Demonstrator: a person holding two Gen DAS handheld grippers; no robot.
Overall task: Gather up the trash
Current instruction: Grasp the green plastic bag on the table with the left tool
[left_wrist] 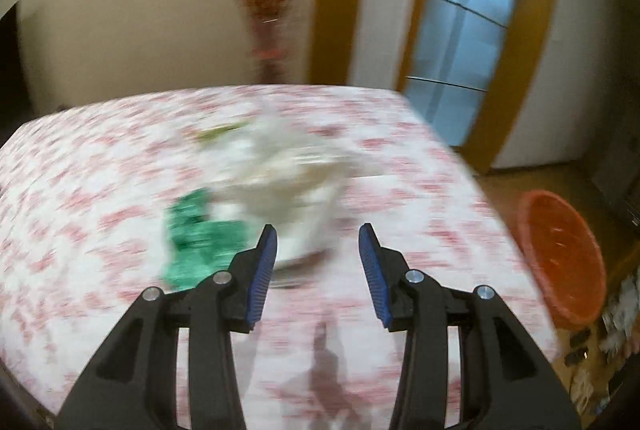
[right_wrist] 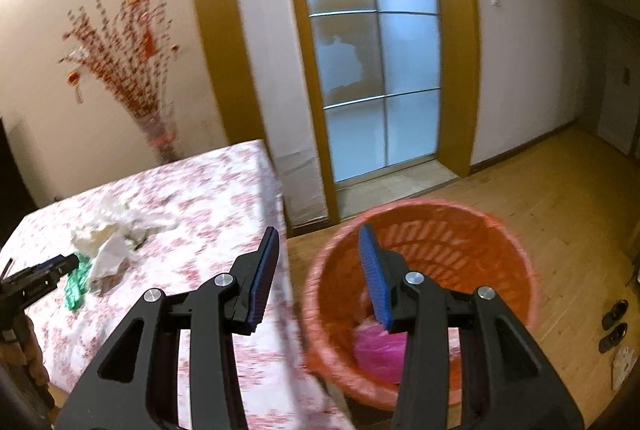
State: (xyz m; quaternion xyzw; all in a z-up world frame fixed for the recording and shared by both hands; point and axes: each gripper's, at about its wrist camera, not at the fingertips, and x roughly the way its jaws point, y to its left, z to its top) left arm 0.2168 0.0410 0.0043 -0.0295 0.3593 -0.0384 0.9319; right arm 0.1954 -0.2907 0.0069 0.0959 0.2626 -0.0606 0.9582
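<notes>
a table (right_wrist: 224,182) under a white cloth with a red flower print fills the lower left of the right wrist view. on it, toward the left, lies a heap of crumpled white paper (right_wrist: 116,230), with a green wrapper (right_wrist: 76,288) touching its lower edge. the wooden floor (right_wrist: 560,198) at the right carries an orange basket (right_wrist: 516,270) just beside the table's edge, and dark shoes (right_wrist: 614,326) at far right.
</notes>
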